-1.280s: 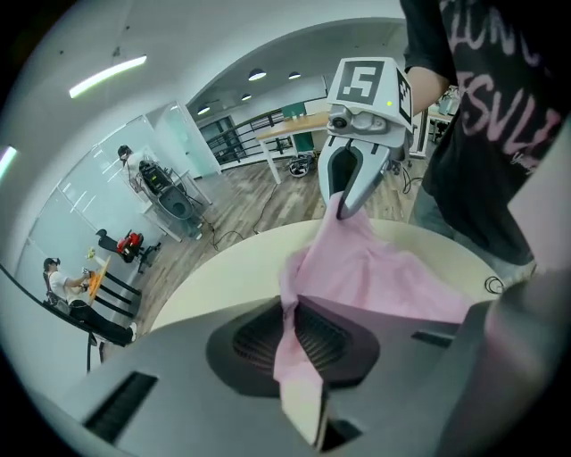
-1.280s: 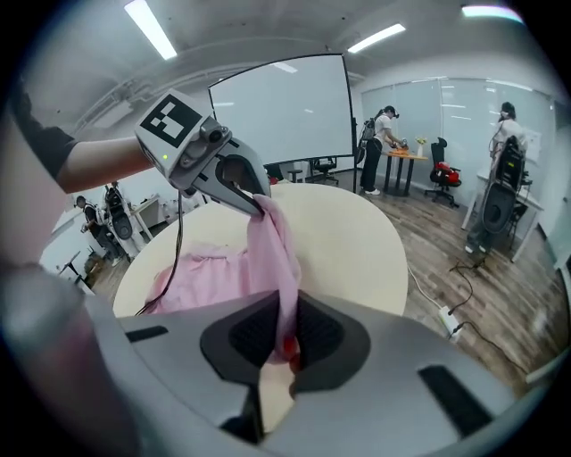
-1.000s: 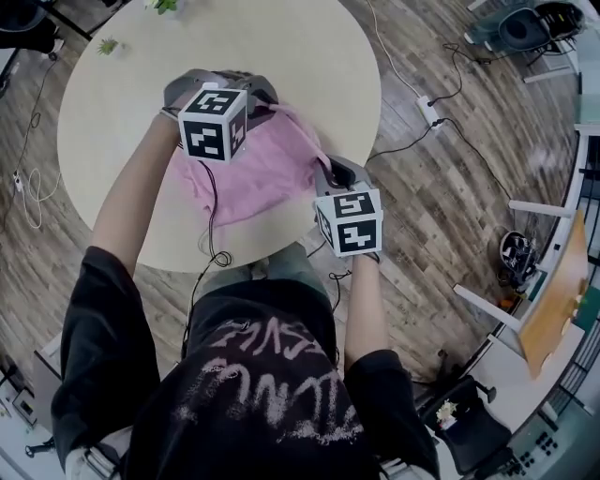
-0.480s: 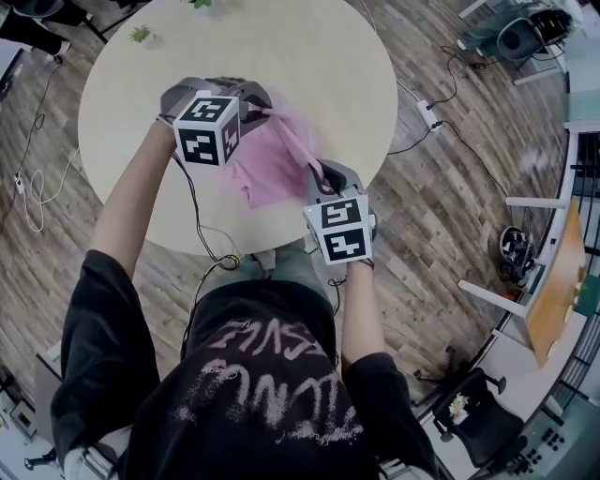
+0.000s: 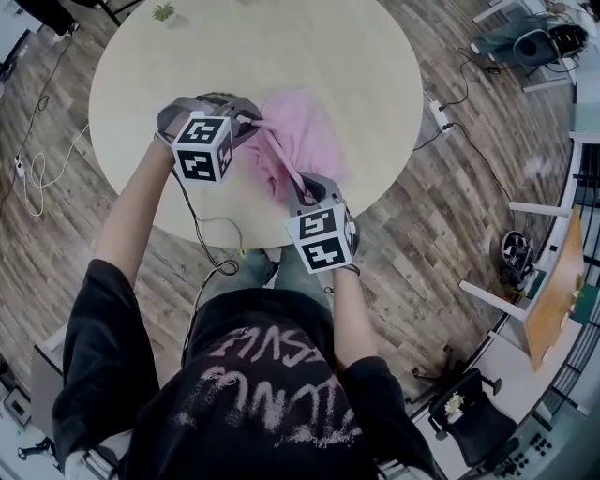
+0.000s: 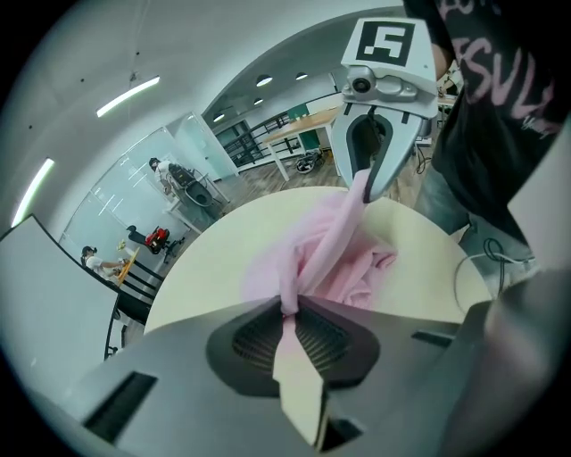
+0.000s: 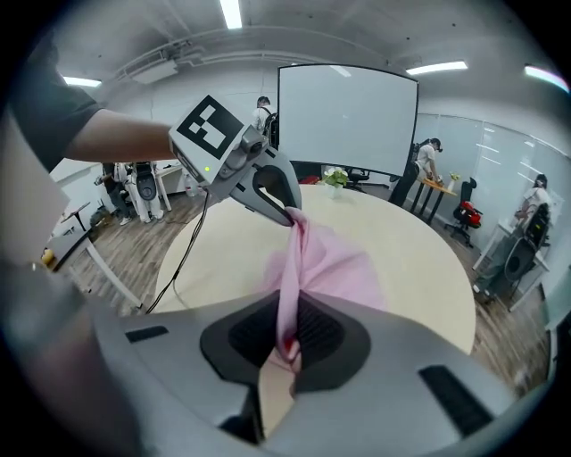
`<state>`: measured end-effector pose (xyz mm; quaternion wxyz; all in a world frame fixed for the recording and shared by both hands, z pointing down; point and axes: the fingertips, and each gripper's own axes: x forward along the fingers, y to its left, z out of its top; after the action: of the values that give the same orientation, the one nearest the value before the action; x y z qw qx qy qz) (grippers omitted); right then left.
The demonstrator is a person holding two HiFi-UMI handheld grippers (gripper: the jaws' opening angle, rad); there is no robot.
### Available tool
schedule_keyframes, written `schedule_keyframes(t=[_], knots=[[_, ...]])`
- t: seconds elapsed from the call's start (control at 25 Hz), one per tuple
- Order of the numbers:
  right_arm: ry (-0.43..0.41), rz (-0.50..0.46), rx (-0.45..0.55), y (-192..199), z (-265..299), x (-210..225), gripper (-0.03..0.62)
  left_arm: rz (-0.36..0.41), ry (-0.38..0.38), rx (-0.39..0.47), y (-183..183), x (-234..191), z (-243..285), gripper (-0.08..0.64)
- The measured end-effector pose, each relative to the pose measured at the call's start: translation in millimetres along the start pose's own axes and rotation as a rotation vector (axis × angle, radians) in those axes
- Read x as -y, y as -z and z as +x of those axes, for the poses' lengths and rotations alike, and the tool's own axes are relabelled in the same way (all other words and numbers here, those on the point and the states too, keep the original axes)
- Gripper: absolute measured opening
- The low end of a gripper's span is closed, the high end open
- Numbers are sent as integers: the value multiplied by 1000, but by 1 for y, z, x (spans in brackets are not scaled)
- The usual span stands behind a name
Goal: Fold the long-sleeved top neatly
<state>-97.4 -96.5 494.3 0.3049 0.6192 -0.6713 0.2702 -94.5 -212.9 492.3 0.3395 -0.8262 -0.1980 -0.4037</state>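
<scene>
A pink long-sleeved top (image 5: 314, 141) lies bunched on the round beige table (image 5: 281, 47), near its front right edge. My left gripper (image 5: 249, 120) is shut on one end of a taut band of its fabric. My right gripper (image 5: 298, 184) is shut on the other end, close to the table's edge. In the left gripper view the pink top (image 6: 352, 268) runs from my left gripper (image 6: 290, 308) up to the right gripper (image 6: 368, 178). In the right gripper view the top (image 7: 339, 263) stretches from my right gripper (image 7: 287, 344) to the left gripper (image 7: 287, 212).
A small potted plant (image 5: 164, 11) stands at the table's far edge. Cables and a power strip (image 5: 438, 112) lie on the wooden floor to the right. Chairs (image 5: 525, 33) and desks stand further off. People stand by the room's walls (image 7: 134, 192).
Both grippers have swung with the fabric across the table. The top, earlier spread wider between them, is now gathered into a narrower bunch further right on the table.
</scene>
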Motion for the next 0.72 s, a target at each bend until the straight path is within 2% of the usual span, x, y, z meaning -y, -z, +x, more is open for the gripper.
schedule_keyframes(t=[0.32, 0.52, 0.72], knots=[[-69, 1, -30, 11, 34, -35, 49, -37, -11, -47, 46, 23, 18, 58], [-140, 20, -49, 22, 47, -60, 97, -66, -27, -79, 65, 32, 21, 66], [-154, 17, -62, 29, 48, -75, 100, -107, -66, -119, 85, 33, 14, 66]])
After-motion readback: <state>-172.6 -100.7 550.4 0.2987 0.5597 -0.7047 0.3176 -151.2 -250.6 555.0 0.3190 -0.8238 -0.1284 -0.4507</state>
